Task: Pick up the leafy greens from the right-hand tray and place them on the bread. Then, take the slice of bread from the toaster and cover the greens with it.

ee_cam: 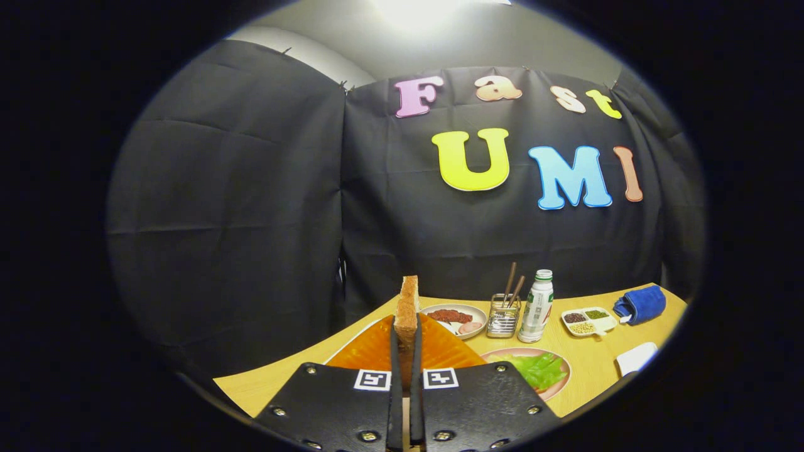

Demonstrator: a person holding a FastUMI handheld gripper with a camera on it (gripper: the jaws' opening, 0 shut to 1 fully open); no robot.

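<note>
Bread (408, 311), one slice, stands on edge and upright between the gripper (406, 351) fingers, which are nearly closed and press on its two flat faces near the lower end; most of the slice rises clear above the fingertips. By its look it is light, stiff enough to hold its shape on edge, dry and crumbly, so a hard squeeze would likely dent or crack it; a hold across the flat faces low down, as here, suits it, and it should be laid flat gently. Under and just beyond the fingers lies an orange plate (440, 355); what rests on it cannot be told, since the fingers and slice cover its middle. Greens (537, 369), a bright leafy heap, lie on a pinkish tray (559, 386) just to the right of the fingers; soft, limp and very light by appearance, best taken as a bunch. Whether other greens already lie on the orange plate is hidden, so the stage of the task stays open. Farther back: a dish (453, 317) of reddish food, a mesh holder (502, 317) with sticks, a white bottle (537, 306), a small divided dish (588, 321) of beans, a rolled blue cloth (641, 304) and a white object (635, 358), all on a wooden table (597, 358).
</note>
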